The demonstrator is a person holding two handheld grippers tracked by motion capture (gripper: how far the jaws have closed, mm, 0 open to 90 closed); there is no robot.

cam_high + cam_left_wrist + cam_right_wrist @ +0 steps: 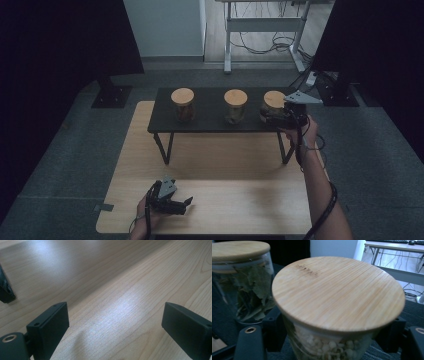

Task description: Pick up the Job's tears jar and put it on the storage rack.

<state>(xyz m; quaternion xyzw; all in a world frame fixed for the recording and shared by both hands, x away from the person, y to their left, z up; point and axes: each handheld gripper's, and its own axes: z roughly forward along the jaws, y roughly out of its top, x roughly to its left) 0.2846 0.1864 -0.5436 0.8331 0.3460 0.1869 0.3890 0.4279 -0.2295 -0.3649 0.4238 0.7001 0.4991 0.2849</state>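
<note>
Right gripper view: jar (332, 345) sits clamped between right gripper (332, 340) fingers (274, 330).

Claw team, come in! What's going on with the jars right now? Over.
Right claw shut on right jar, on the black shelf. Left claw open, idle over the wooden table. Leaf jar close beside the held one; watch it. Over.

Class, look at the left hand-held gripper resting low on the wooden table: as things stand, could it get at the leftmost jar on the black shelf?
Probably yes. The left hand-held gripper is open and holds nothing, and bare table lies between it and the leftmost jar, which stands apart from the other jars.
</note>
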